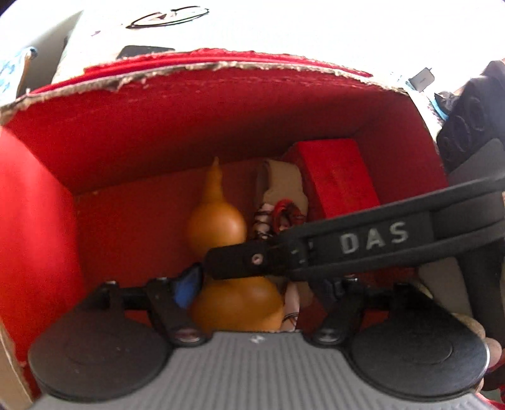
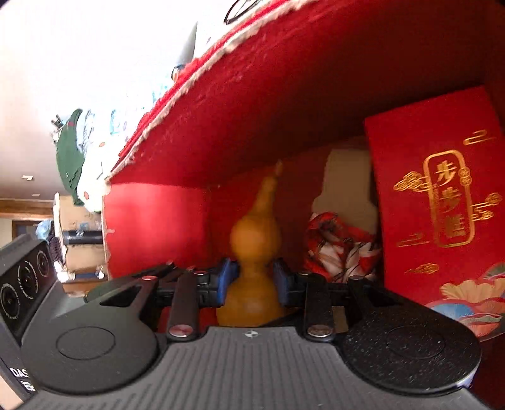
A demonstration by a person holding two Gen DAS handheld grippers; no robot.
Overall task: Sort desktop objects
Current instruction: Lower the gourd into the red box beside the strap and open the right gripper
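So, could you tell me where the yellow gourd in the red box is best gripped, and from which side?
At its narrow waist, between the two bulbs, coming in from its base end along its length. The gourd lies inside the red box, stem pointing away, and the right gripper already has its blue pads either side of that waist, where the bulbs would stop it slipping.

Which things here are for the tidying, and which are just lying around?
For the tidying: gourd, held by the right gripper; red box; red packet; patterned cloth; left gripper.

Just lying around: green cloth; cardboard boxes; glasses.
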